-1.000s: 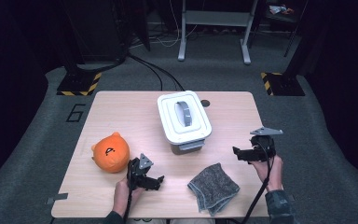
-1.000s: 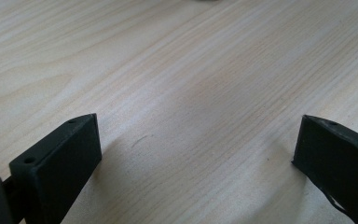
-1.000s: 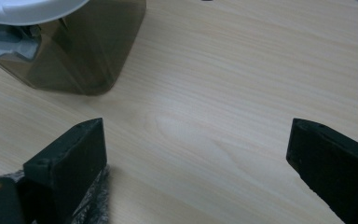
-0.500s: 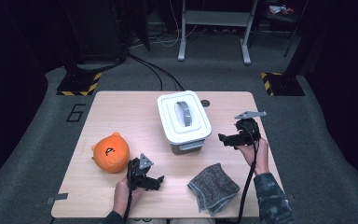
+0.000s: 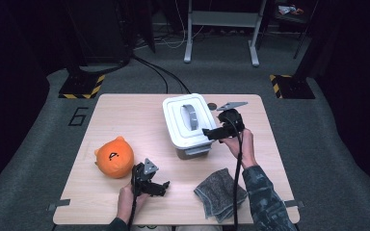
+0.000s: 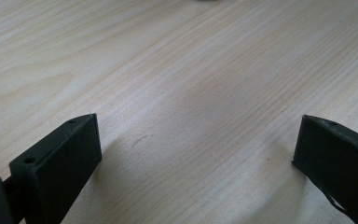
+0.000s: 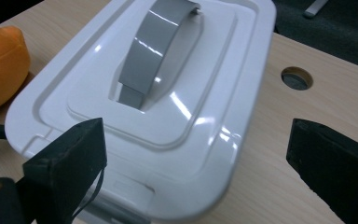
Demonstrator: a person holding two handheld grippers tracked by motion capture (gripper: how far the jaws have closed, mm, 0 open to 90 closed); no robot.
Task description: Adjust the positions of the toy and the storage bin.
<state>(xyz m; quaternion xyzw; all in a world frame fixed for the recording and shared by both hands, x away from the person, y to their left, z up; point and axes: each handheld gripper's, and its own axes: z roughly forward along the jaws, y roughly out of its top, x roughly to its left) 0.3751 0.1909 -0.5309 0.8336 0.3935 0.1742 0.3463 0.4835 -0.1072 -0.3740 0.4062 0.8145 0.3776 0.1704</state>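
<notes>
A white lidded box (image 5: 189,126) with a grey handle (image 5: 189,117) stands on the wooden table (image 5: 125,110). My right gripper (image 5: 211,133) hovers at the box's near right corner, open, jaws pointing left over the lid. In the right gripper view the lid (image 7: 168,93) and handle (image 7: 156,46) lie just beyond the wide-apart jaws (image 7: 193,163), nothing between them. My left gripper (image 5: 160,186) rests low at the table's front, open. The left gripper view has only bare wood between its jaws (image 6: 196,149). An orange plush toy (image 5: 114,157) lies left of it.
A folded grey cloth (image 5: 220,192) lies near the front right edge, under the right forearm. A round cable hole (image 7: 294,78) sits in the tabletop right of the box. Black stands, cables and a metal frame stand on the floor beyond the table.
My right gripper has moved left and forward from the table's right edge to the box's corner. The left gripper has stayed still.
</notes>
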